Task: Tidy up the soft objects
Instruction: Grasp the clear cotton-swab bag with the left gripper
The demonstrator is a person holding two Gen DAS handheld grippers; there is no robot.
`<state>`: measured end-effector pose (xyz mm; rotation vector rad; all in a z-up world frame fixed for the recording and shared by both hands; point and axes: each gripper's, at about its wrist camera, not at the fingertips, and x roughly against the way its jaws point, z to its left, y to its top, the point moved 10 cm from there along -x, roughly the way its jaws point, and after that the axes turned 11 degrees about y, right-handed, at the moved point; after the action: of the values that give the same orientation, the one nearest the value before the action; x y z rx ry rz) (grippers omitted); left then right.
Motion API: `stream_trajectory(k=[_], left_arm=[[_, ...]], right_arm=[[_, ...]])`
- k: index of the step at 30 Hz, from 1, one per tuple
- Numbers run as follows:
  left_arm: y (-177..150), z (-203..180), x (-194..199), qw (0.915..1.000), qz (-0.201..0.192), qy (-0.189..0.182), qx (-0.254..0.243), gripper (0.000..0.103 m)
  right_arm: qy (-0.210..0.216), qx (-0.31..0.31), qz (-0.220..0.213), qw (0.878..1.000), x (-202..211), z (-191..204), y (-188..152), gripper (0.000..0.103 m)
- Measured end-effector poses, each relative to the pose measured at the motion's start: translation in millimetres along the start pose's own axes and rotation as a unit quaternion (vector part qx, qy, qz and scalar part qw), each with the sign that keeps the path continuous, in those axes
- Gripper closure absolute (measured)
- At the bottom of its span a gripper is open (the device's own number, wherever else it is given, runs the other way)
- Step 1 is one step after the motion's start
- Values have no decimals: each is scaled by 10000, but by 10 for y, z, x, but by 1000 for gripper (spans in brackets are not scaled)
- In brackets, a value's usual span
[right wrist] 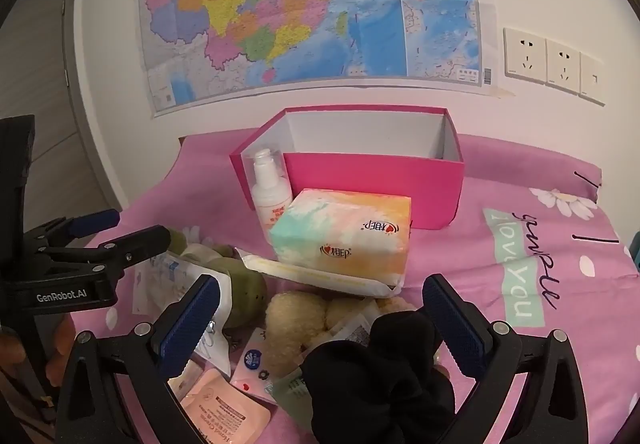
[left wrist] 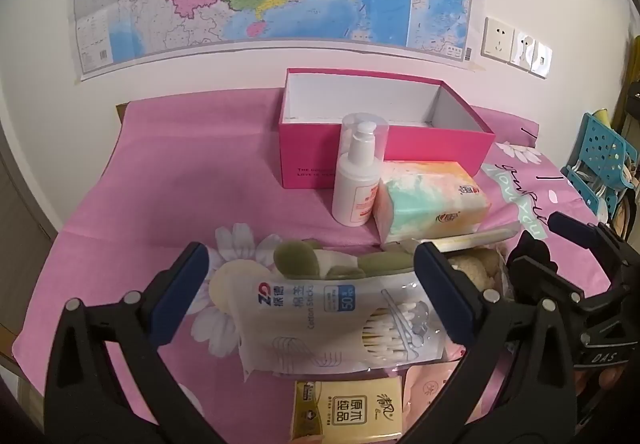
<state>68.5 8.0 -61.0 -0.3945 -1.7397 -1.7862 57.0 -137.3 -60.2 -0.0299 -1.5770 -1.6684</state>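
Both tools are held wide open, nothing gripped: the left tool (left wrist: 312, 292) is poised over the cotton swab pack (left wrist: 340, 324), the right tool (right wrist: 320, 320) over the black scrunchie (right wrist: 380, 368). The soft things are heaped at the near edge of the bed (right wrist: 540, 284); the pink box (right wrist: 360, 172), apparently empty, is set by the far edge. The scrunchie is best pinched mid-bulk, then lifted clear of the tissue pack (right wrist: 344, 240).

The right hand-held gripper (right wrist: 320, 318) gapes wide above a black scrunchie (right wrist: 384, 372), pink box (right wrist: 376, 184) beyond.
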Motion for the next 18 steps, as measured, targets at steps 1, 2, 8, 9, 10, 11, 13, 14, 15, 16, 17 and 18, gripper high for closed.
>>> stream_trajectory(k=[1, 2, 8, 9, 10, 11, 13, 14, 15, 16, 17, 18], left_arm=[[0, 1, 0, 10000, -1, 6, 1, 0], [-2, 1, -3, 10000, 1, 6, 3, 0], [-17, 43, -5, 10000, -19, 26, 43, 0], [-18, 60, -5, 10000, -23, 31, 57, 0], [-21, 85, -5, 10000, -25, 34, 74, 0], [-29, 113, -9, 10000, -23, 30, 89, 0], [-52, 190, -30, 9999, 4, 8, 146, 0], [-67, 227, -43, 9999, 32, -17, 166, 0], [-93, 257, -59, 9998, 79, -80, 182, 0], [-118, 277, -76, 9996, 133, -151, 188, 0], [-153, 307, -95, 9994, 191, -212, 191, 0], [-180, 323, -104, 9993, 214, -259, 177, 0]], right_arm=[[11, -4, 8, 10000, -9, 3, 2, 0], [4, -9, 11, 10000, -9, 11, 0, 0], [45, 18, 47, 10000, -28, 47, -36, 0], [58, 26, 44, 10000, -35, 38, -32, 0], [78, 36, 48, 10000, -26, 44, -28, 0], [88, 49, 74, 9999, -26, 42, -16, 0], [134, 91, 57, 9999, -34, 86, 0, 0], [194, 119, 60, 9997, -37, 112, 1, 0], [249, 147, 68, 9996, -39, 143, 0, 0], [304, 196, 80, 9993, -42, 179, 1, 1], [365, 230, 33, 9991, -40, 213, 3, 4], [438, 289, 41, 9986, -45, 257, 1, 6]])
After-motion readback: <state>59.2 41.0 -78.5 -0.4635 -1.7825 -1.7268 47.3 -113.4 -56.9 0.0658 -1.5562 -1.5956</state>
